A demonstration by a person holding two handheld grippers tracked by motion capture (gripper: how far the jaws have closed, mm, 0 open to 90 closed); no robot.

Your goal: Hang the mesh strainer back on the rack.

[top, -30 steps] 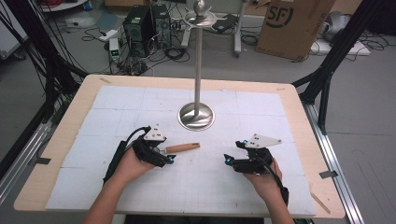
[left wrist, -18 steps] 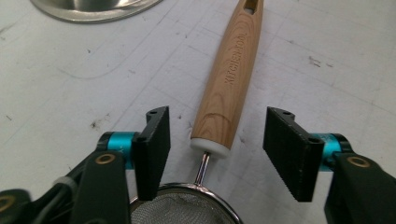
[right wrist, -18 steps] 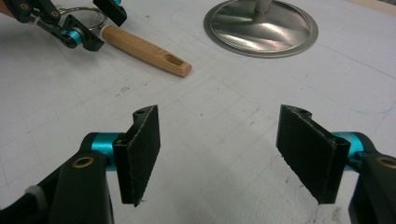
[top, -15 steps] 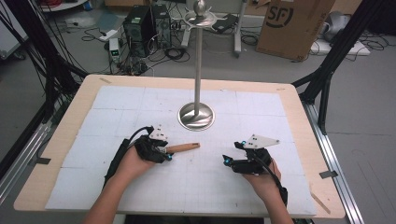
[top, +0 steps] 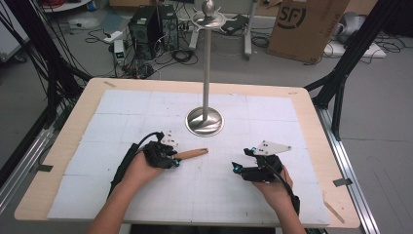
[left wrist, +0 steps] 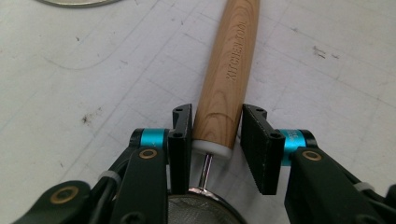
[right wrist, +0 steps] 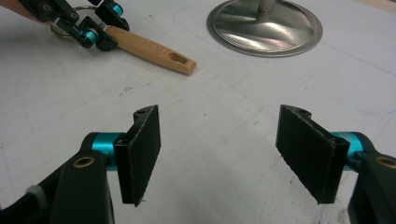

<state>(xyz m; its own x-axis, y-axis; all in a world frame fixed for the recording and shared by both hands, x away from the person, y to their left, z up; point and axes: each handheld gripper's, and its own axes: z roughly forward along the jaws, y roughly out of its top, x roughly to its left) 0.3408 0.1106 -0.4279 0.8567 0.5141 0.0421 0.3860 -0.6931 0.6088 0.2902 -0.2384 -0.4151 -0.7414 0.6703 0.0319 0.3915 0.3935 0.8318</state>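
The left gripper [left wrist: 214,140] brackets the near end of a wooden handle [left wrist: 229,74], one jaw pressed against its side and the other a sliver apart, so the hold looks not quite closed. The strainer mesh [left wrist: 203,210] sits behind the jaws, under the gripper, probably so the handle points forward, toward the metal stand [top: 206,121]. The right gripper [right wrist: 224,158] hovers low over the white mat [right wrist: 224,116], its jaws spread wide with nothing between them, seemingly waiting aside.
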